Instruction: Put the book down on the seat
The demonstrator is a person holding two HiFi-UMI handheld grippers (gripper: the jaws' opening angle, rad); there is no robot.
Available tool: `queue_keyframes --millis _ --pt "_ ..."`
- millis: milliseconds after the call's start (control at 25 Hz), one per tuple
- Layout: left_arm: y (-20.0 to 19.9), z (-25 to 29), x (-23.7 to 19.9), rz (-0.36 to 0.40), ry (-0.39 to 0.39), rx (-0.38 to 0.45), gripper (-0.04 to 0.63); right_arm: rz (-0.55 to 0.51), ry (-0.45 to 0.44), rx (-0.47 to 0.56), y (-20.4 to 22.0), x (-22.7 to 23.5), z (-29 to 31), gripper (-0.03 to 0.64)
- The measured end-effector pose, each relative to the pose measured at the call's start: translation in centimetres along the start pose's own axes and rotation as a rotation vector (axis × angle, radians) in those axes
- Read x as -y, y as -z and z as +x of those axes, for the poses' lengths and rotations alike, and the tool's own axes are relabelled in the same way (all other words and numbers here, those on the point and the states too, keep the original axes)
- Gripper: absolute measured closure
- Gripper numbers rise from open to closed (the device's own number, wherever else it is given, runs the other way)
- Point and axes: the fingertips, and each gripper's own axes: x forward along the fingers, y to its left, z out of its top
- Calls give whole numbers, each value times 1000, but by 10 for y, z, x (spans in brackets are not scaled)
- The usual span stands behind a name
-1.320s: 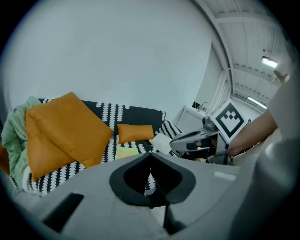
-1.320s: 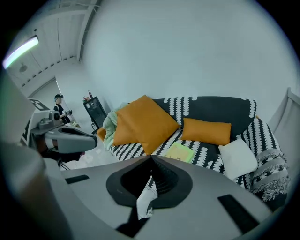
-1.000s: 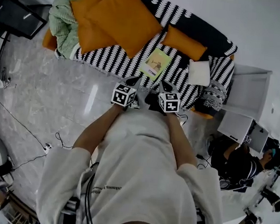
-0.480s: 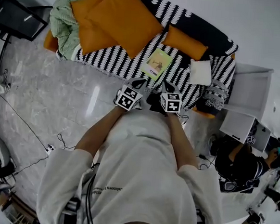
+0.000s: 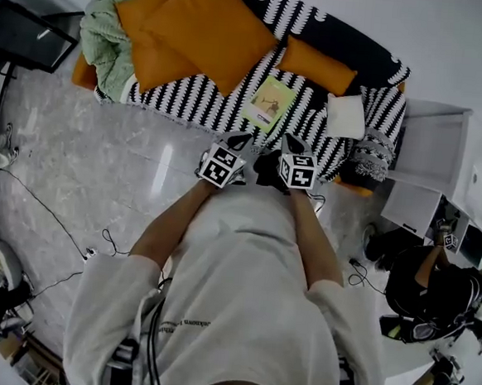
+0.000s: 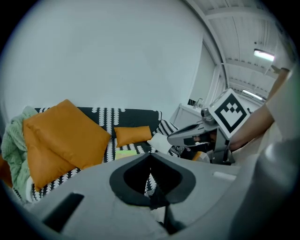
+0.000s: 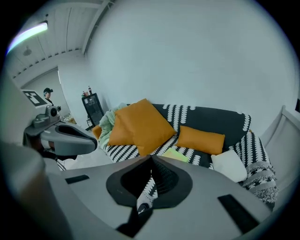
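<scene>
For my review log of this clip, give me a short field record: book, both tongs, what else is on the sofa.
Book: thin pale green book, lying flat on the black-and-white patterned sofa seat, not held
Left tongs: shut, empty
Right tongs: shut, empty
Also on sofa: orange cushions, small white pillow, green blanket

The sofa (image 5: pixel 190 102) wore a black-and-white striped pattern; its cushions (image 5: pixel 212 27) were orange, the blanket (image 5: pixel 102 39) pale green, the book (image 5: pixel 269 103) yellow-green, the small pillow (image 5: pixel 345 117) white, the floor (image 5: pixel 77 162) veined grey marble
</scene>
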Motion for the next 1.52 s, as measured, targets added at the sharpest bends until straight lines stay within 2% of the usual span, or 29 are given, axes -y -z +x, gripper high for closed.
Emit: queue_keyframes --millis 200,720,880,1280,1520 --pt "-2 1 -4 -7 -4 5 587 -60 -24 -26 -1 -10 5 611" --pt "-7 0 -5 -35 -18 22 586 -98 -51 0 -8 -13 6 611" --pt "0 -1 -7 -44 -22 9 586 -121 -65 -20 -6 -20 7 611" --pt "1 -2 -9 -70 -24 12 586 -123 -76 -55 1 -22 11 611" --pt "4 0 -17 -119 -42 5 586 -124 -75 -79 4 -18 17 611"
